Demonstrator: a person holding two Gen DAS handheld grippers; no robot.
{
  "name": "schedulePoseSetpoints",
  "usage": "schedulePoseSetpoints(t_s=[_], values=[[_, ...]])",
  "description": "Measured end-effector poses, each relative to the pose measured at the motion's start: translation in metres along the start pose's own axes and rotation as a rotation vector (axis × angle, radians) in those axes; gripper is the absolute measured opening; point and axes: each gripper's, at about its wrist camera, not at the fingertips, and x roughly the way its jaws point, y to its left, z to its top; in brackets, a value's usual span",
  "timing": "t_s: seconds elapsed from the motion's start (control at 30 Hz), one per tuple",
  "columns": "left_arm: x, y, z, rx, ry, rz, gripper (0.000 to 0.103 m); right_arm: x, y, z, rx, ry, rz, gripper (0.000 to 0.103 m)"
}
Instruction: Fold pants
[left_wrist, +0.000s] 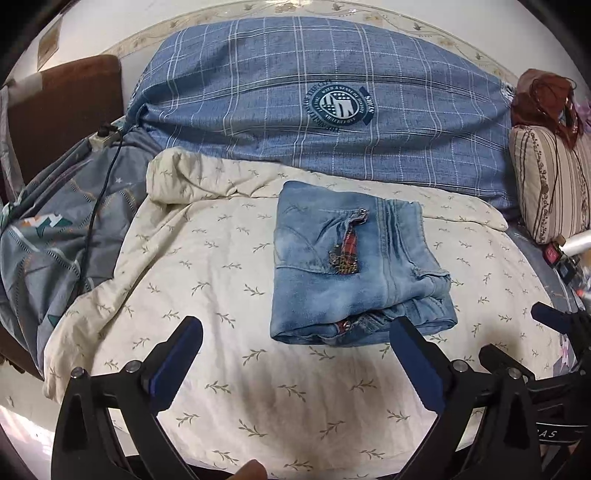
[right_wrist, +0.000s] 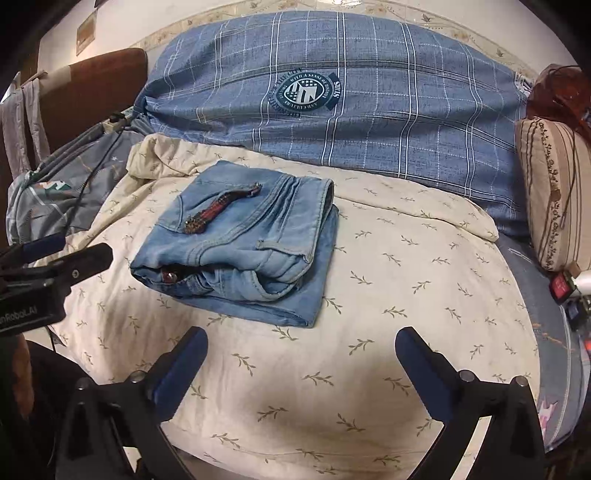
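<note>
1. Bedding covered the whole work area: a cream sheet with a leaf sprig print (left_wrist: 229, 266) lay spread across the bed, and a large blue plaid pillow with a round crest (left_wrist: 325, 96) stood along its far side.
2. To the left I noted a crumpled grey patterned quilt (left_wrist: 55, 229) with a black cable (left_wrist: 105, 173) running over it, and a brown headboard (left_wrist: 62, 99) beyond.
3. At the far right sat a beige striped cushion (right_wrist: 554, 192), upright against the plaid pillow's end.
4. The pants (left_wrist: 354, 266), light blue denim, lay folded into a compact, roughly square bundle on the cream sheet, centred and just short of the plaid pillow.
5. A red plaid trim strip (right_wrist: 221, 206) showed on the top face of the bundle; the waistband edges and a metal stud faced the near side.
6. My left gripper (left_wrist: 295, 332) hovered near the bundle's near edge, its blue-padded fingers spread wide and holding nothing. Whether its right finger touched the denim I could not tell.
7. My right gripper (right_wrist: 301, 343) was likewise spread apart and empty, sitting just near and to the right of the bundle, clear of the cloth.
8. From the right wrist view the left gripper appeared at the left edge, level with the bundle.
</note>
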Motion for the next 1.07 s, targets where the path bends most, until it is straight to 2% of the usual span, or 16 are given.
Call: schedulePoseSetpoints(t_s=[0.23,0.5,0.87,0.97,1.07], values=[[0.0,-0.004,0.005,0.032,0.005,0.005,0.102,0.005,0.005,0.002,-0.01,0.015,0.006,0.103],[0.005,0.0,0.011,0.012,0.01,0.008,0.102,0.01,0.009,0.008,-0.015,0.021,-0.006,0.103],[0.015,0.0,0.021,-0.011,0.045,-0.063,0.103,0.011,0.007,0.011,-0.02,0.029,-0.018,0.103],[0.015,-0.001,0.024,-0.025,0.022,-0.038,0.103,0.012,0.006,0.013,-0.019,0.03,-0.02,0.103],[0.015,-0.007,0.028,0.006,0.011,-0.022,0.103,0.012,0.004,0.015,-0.013,0.029,-0.023,0.103]])
